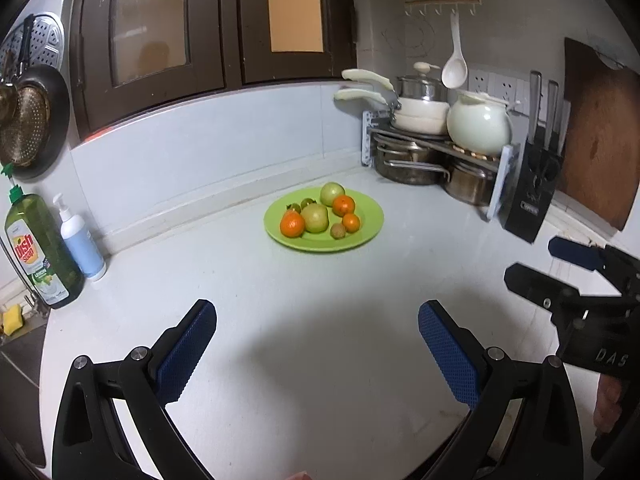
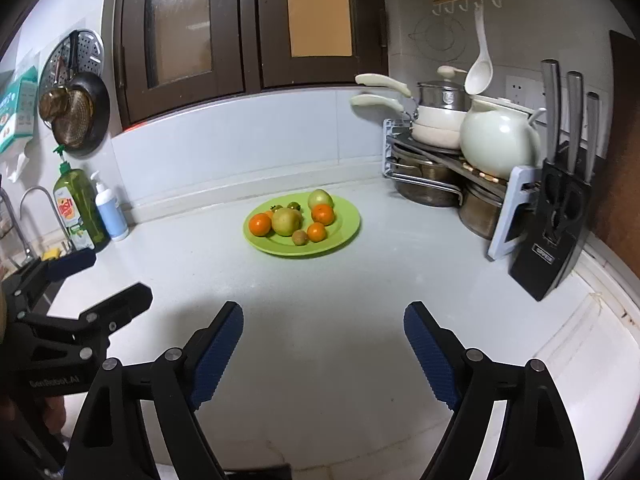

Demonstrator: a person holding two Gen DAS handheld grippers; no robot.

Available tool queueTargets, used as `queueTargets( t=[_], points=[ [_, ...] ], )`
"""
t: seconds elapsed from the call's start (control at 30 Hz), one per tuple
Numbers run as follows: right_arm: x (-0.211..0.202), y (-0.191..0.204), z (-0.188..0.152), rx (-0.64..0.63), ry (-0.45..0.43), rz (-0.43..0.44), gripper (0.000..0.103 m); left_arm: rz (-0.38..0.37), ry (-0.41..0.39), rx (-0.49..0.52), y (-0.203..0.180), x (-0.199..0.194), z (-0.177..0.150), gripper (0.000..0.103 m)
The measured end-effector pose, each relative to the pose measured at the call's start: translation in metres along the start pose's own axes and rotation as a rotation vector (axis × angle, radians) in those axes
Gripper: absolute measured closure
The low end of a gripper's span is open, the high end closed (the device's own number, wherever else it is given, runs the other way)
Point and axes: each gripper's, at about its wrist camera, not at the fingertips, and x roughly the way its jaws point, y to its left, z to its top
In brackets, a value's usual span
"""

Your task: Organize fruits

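Observation:
A green plate point(image 1: 368, 216) point(image 2: 344, 216) sits on the white counter near the back wall. It holds three oranges point(image 1: 292, 224) point(image 2: 260, 225), two pale green apples point(image 1: 315, 218) point(image 2: 286, 221), a small brown fruit point(image 1: 338, 231) point(image 2: 299, 237) and two small dark green fruits point(image 1: 307, 202) point(image 2: 294, 205). My left gripper point(image 1: 318, 322) is open and empty, well short of the plate. My right gripper point(image 2: 324, 326) is open and empty, also short of the plate. Each gripper shows at the side of the other's view: the right point(image 1: 532, 264), the left point(image 2: 116, 276).
A rack of pots with a white kettle point(image 1: 480, 124) point(image 2: 498, 142) stands at the back right, with a black knife block point(image 1: 532, 196) point(image 2: 554, 216) beside it. A dish soap bottle point(image 1: 40, 248) point(image 2: 78, 208) and a pump bottle point(image 1: 82, 240) point(image 2: 110, 210) stand at the left by the sink.

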Motion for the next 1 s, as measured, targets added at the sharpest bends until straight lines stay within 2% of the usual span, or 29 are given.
queueTargets(
  t=[0.33,1.0],
  points=[
    [-0.011,0.004,-0.008,-0.014,0.009,0.008,0.019,0.039,-0.054,-0.008,-0.001,-0.02,-0.005,0.0],
    [-0.02,0.005,-0.007,-0.025,-0.012,-0.004,0.019,0.024,-0.089,-0.018,-0.001,-0.023,-0.001,0.0]
  ],
)
